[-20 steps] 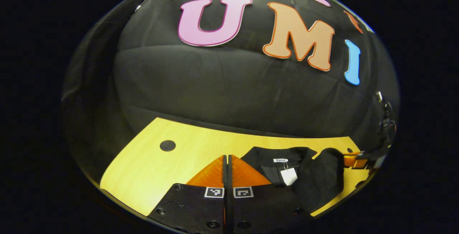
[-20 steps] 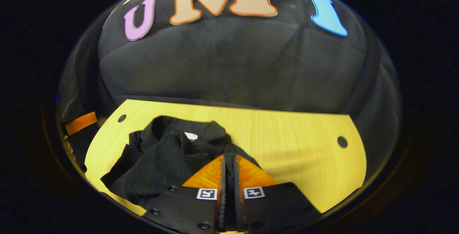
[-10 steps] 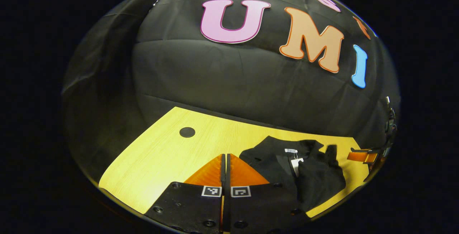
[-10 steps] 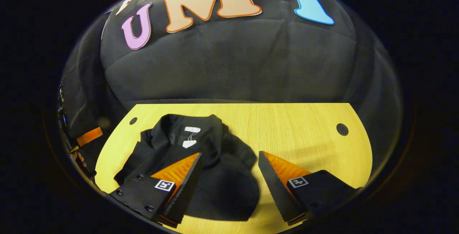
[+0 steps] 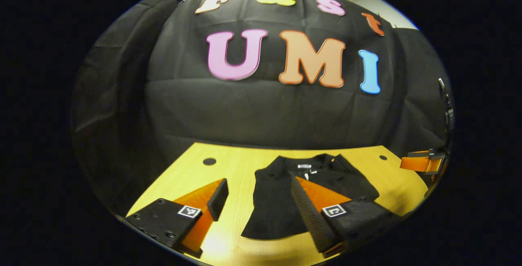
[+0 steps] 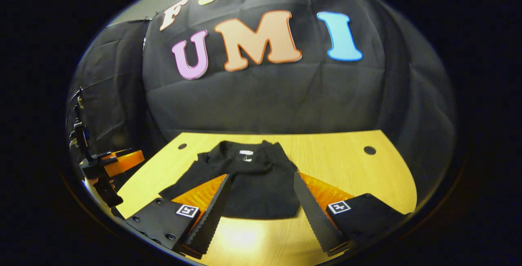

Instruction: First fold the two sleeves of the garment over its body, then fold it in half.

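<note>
A black garment [image 5: 277,205] lies flat on the yellow table [image 5: 236,168], its collar with a white label toward the booth's wall. Both sleeves look laid over the body, which forms a compact shape. My left gripper [image 5: 259,181] hovers open above the garment's near left part, nothing between its fingers. In the right gripper view the garment [image 6: 255,184] sits between and beyond the open fingers of my right gripper [image 6: 262,175], which holds nothing. The right gripper [image 5: 422,162] also shows at the far right of the left gripper view, and the left gripper [image 6: 120,160] at the far left of the right gripper view.
The table [image 6: 346,168] has a small dark hole near each far corner [image 6: 370,150] [image 6: 182,146]. Bare wood lies to the garment's left and right. Black cloth closes the booth behind the table. A hand holds the left gripper's handle [image 6: 100,176].
The right gripper let go of the garment's sleeve and opened; the left gripper opened after it. Both pulled back and rose. The bunched garment now lies flat.
</note>
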### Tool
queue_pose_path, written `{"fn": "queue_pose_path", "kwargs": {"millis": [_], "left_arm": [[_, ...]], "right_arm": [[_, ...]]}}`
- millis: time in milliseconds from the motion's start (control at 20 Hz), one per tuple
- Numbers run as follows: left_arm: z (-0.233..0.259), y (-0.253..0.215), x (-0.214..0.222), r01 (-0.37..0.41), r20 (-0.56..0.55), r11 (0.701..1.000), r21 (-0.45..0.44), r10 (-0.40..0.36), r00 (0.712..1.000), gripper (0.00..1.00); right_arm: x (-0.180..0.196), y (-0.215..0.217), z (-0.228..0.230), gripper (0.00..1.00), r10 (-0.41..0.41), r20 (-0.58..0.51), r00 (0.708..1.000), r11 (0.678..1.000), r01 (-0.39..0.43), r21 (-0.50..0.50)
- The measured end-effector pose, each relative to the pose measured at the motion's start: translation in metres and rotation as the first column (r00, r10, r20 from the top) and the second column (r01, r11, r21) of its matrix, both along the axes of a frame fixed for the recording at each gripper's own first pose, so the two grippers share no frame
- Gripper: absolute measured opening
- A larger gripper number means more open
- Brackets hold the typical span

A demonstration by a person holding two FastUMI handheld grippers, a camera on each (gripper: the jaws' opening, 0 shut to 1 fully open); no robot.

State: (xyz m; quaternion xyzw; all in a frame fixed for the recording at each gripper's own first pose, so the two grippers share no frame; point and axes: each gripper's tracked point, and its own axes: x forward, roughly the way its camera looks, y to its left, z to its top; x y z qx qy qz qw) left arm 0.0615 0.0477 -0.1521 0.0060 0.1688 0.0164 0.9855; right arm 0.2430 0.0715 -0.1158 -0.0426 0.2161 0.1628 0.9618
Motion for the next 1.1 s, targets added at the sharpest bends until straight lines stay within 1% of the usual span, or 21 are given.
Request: {"fn": "queue_pose_path", "kwargs": {"millis": [50,100,150,200,250,300,400,450,500,550,600,700,750,850,900,950,1000,1050,1100], "left_arm": [[0.018,-0.007,-0.005,0.001,0.033,1.0,0.015,-0.001,0.999,0.97],[0.034,-0.012,-0.013,-0.009,0.057,1.0,0.027,0.008,0.998,0.94],[0.052,-0.019,-0.021,-0.007,0.082,1.0,0.027,0.005,0.997,0.94],[0.073,-0.027,-0.029,-0.006,0.119,1.0,0.015,0.004,0.993,0.94],[0.09,-0.033,-0.036,-0.005,0.159,1.0,-0.005,0.005,0.987,0.95],[0.102,-0.039,-0.043,0.001,0.192,1.0,-0.029,0.004,0.981,0.94],[0.109,-0.046,-0.057,0.004,0.21,0.998,-0.067,0.011,0.978,0.94],[0.108,-0.048,-0.063,0.005,0.209,0.997,-0.075,0.011,0.978,0.94],[0.107,-0.051,-0.065,0.013,0.214,0.997,-0.08,0.004,0.977,0.94],[0.103,-0.054,-0.067,0.021,0.209,0.997,-0.08,-0.004,0.978,0.94],[0.094,-0.057,-0.069,0.03,0.188,0.997,-0.077,-0.015,0.982,0.94],[0.082,-0.064,-0.071,0.054,0.144,0.995,-0.079,-0.042,0.989,0.94],[0.083,-0.066,-0.071,0.064,0.142,0.994,-0.086,-0.052,0.989,0.94],[0.087,-0.067,-0.071,0.076,0.151,0.993,-0.095,-0.061,0.987,0.94],[0.086,-0.065,-0.071,0.077,0.154,0.993,-0.093,-0.062,0.986,0.94],[0.084,-0.064,-0.071,0.078,0.153,0.993,-0.091,-0.063,0.986,0.94],[0.084,-0.062,-0.072,0.077,0.15,0.993,-0.09,-0.063,0.987,0.94],[0.082,-0.059,-0.072,0.074,0.147,0.993,-0.092,-0.06,0.987,0.94],[0.08,-0.056,-0.072,0.07,0.142,0.993,-0.095,-0.056,0.988,0.94]], "right_arm": [[-0.014,0.004,0.016,0.98,-0.008,0.036,0.999,1.0,0.007,0.029],[-0.026,0.005,0.03,0.99,-0.028,0.07,0.997,0.998,0.023,0.063],[-0.039,0.006,0.043,0.94,-0.047,0.097,0.994,0.994,0.038,0.098],[-0.053,0.006,0.056,0.98,-0.069,0.126,0.99,0.99,0.052,0.129],[-0.066,0.004,0.068,0.94,-0.09,0.167,0.982,0.987,0.065,0.149],[-0.079,0.0,0.078,0.98,-0.11,0.211,0.971,0.986,0.079,0.149],[-0.107,-0.009,0.088,0.98,-0.143,0.282,0.949,0.984,0.106,0.141],[-0.121,-0.007,0.088,0.97,-0.148,0.301,0.942,0.983,0.107,0.149],[-0.132,-0.003,0.085,0.97,-0.149,0.31,0.939,0.981,0.101,0.164],[-0.142,0.0,0.077,0.93,-0.148,0.306,0.941,0.98,0.097,0.174],[-0.15,0.001,0.068,0.97,-0.149,0.292,0.945,0.979,0.1,0.177],[-0.159,0.003,0.053,0.97,-0.15,0.252,0.956,0.979,0.107,0.175],[-0.16,0.005,0.05,0.93,-0.146,0.242,0.959,0.978,0.105,0.178],[-0.161,0.005,0.053,0.93,-0.143,0.244,0.959,0.979,0.101,0.176],[-0.161,0.003,0.055,0.97,-0.147,0.254,0.956,0.98,0.106,0.17],[-0.161,0.002,0.058,0.92,-0.152,0.265,0.952,0.98,0.111,0.166],[-0.161,0.001,0.059,0.92,-0.155,0.271,0.95,0.98,0.114,0.163],[-0.16,0.001,0.058,0.97,-0.16,0.272,0.949,0.98,0.118,0.162],[-0.161,0.0,0.057,0.97,-0.163,0.268,0.95,0.979,0.122,0.162]]}}
